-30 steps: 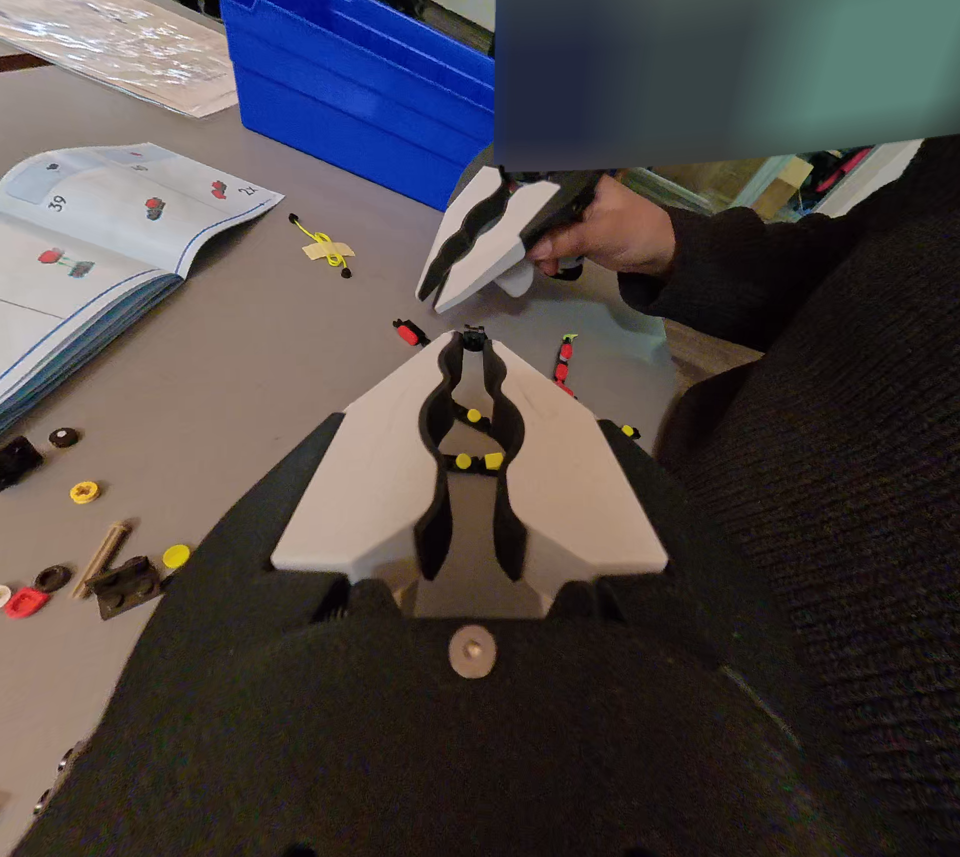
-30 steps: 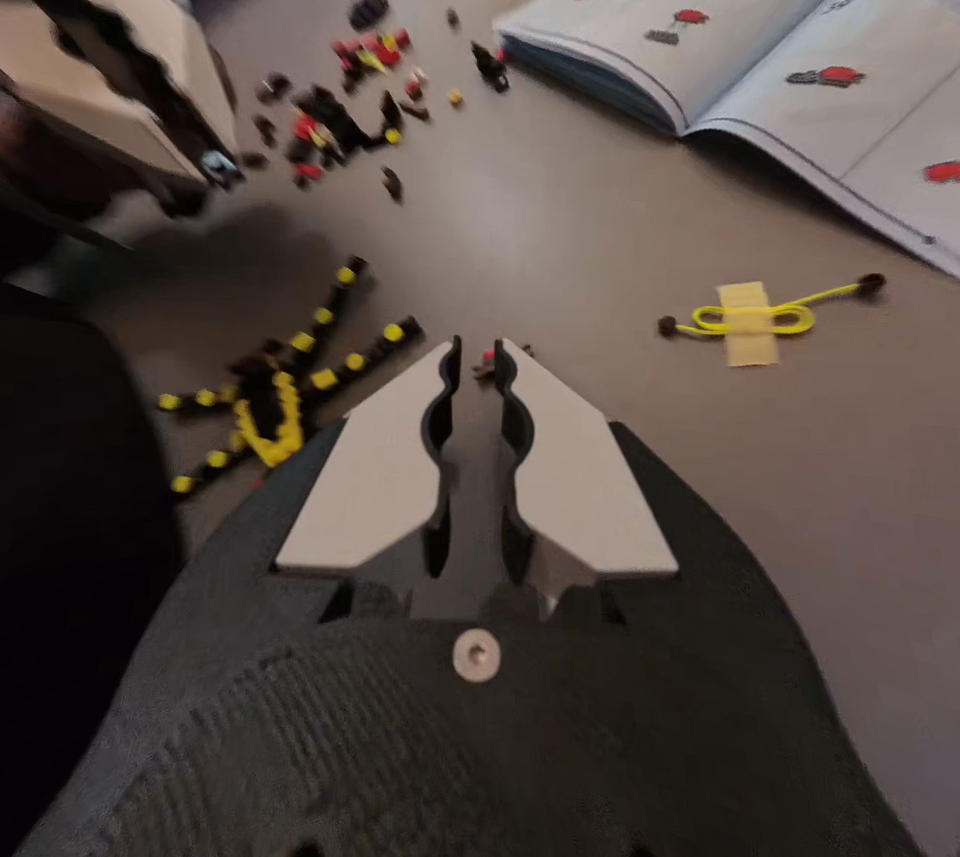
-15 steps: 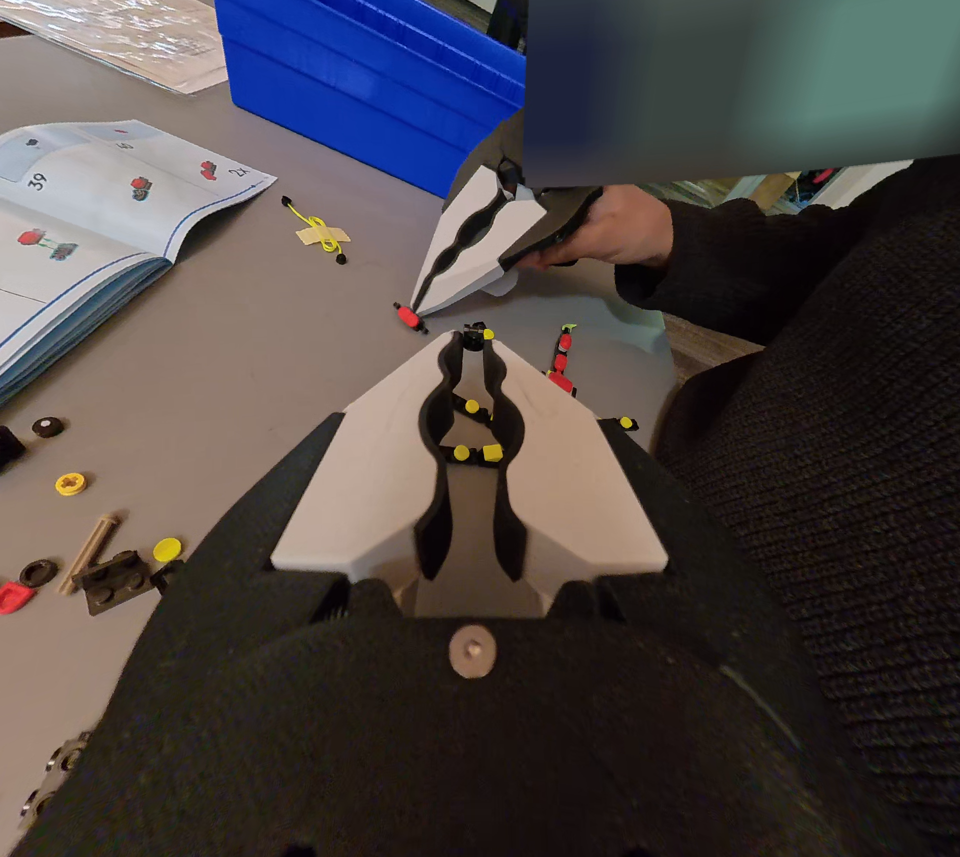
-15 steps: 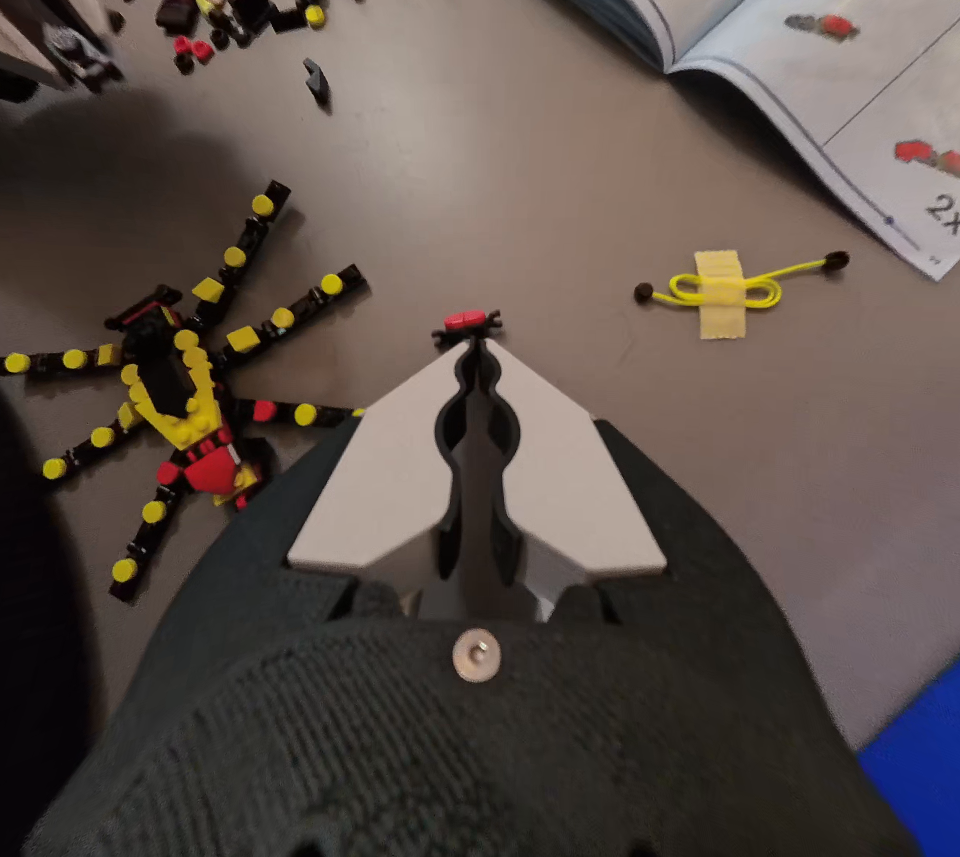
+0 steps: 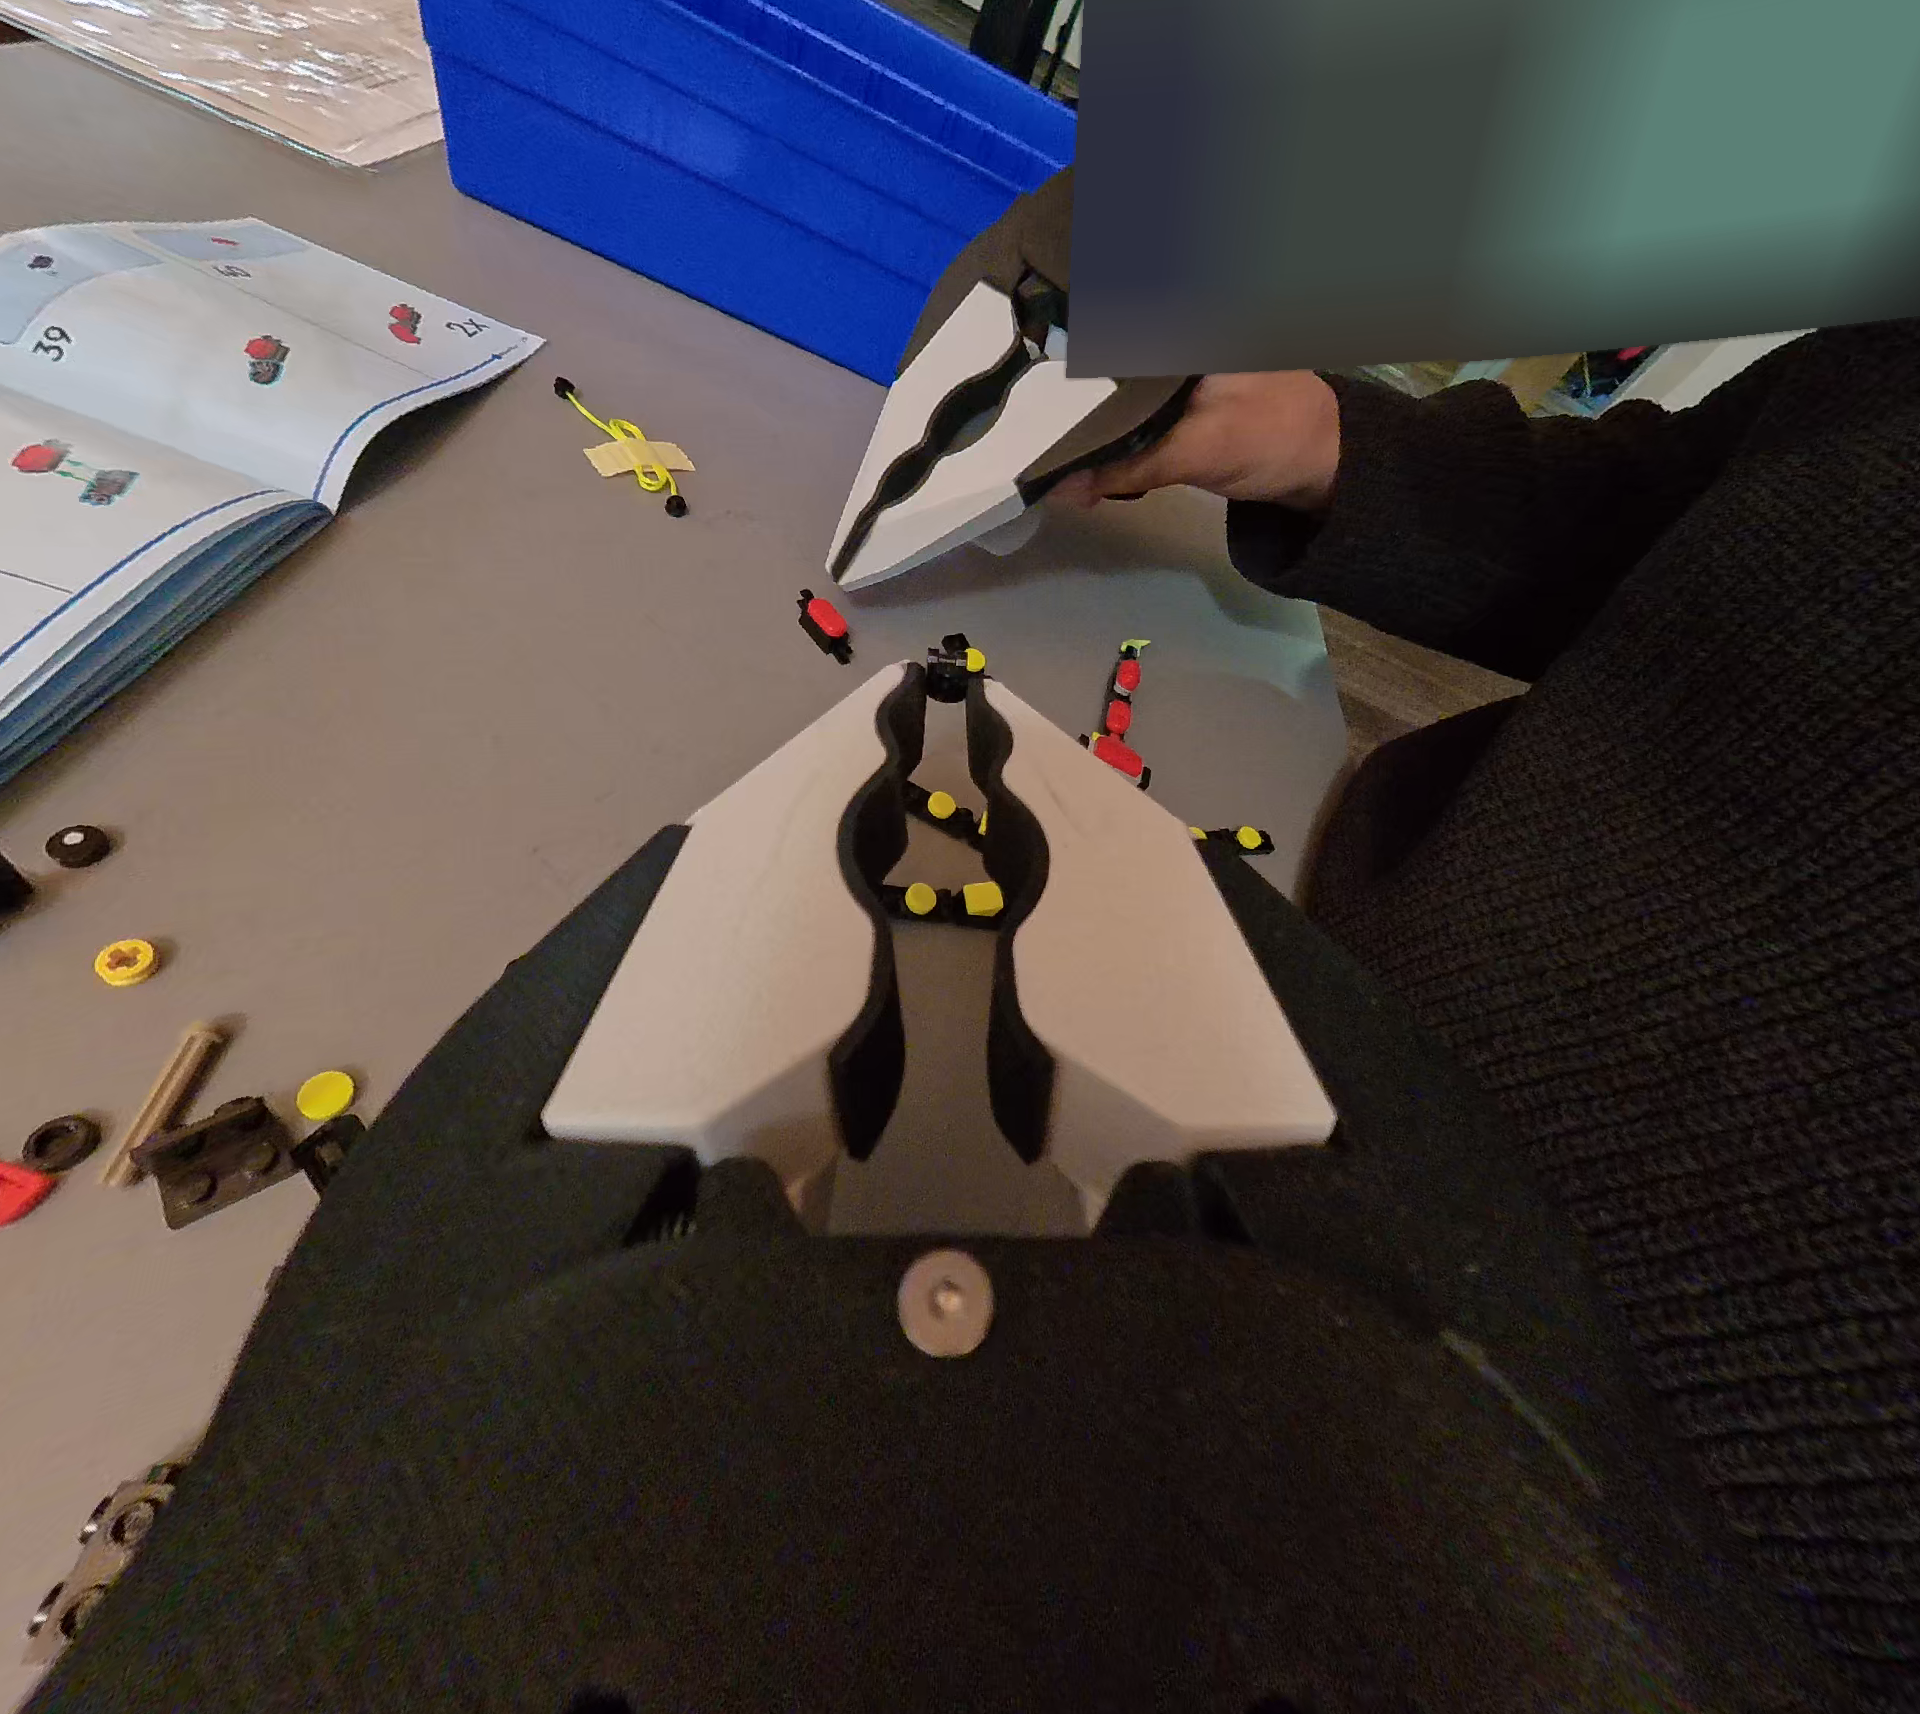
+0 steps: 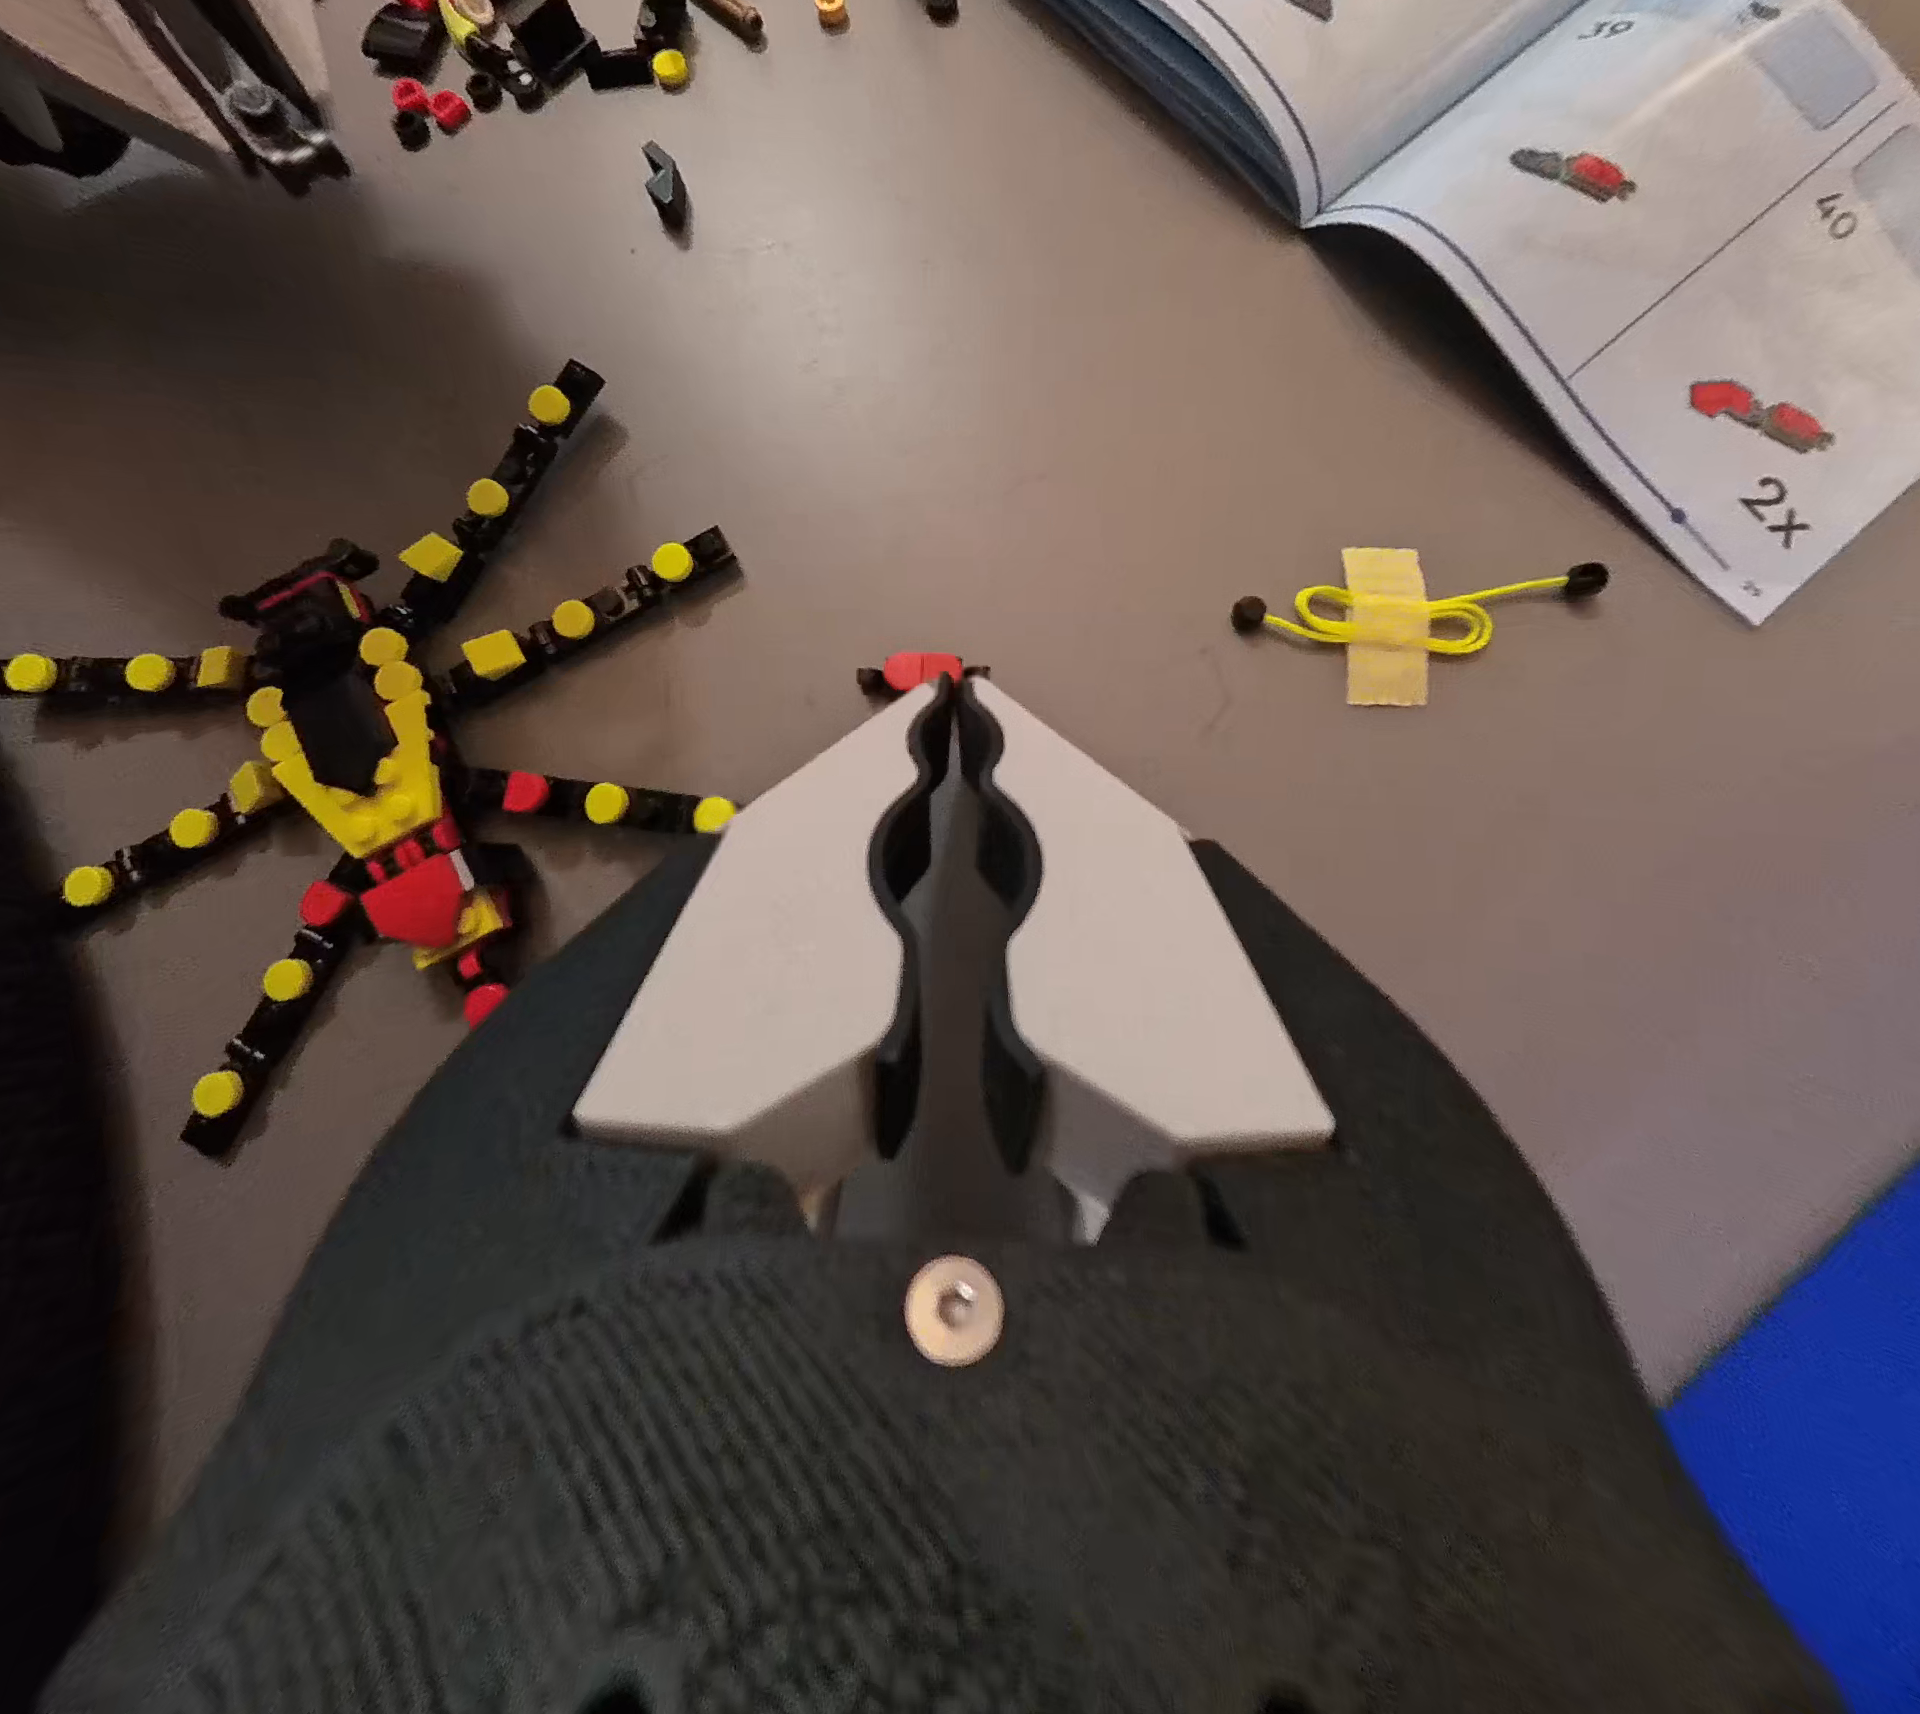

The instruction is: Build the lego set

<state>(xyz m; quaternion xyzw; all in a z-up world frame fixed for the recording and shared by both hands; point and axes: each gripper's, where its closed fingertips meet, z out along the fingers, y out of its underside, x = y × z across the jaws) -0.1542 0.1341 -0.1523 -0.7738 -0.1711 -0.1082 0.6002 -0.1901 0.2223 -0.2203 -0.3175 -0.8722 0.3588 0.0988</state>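
Right gripper [image 6: 943, 688], jaws nearly closed, tips just beside a small red-and-black piece [image 6: 920, 670] lying mid-frame on the counter [image 6: 1039, 376]. Left gripper [image 5: 943, 677], jaws narrow, pinches a leg tip of the spider model [image 6: 343, 750], lower left. Risk: closed tips may push the piece away. Only the left view shows the blue bin [image 5: 707, 95].

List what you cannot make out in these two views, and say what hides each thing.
- Spider model: left wrist view, mostly behind the left claw.
- Small dark piece pinched in that claw: too small to identify.
- Red piece: right wrist view, near edge covered by the shut right claw.
- Blue bin: right wrist view, only a corner, cut by the frame edge.
- Booklet: left wrist view, cut by the left edge.
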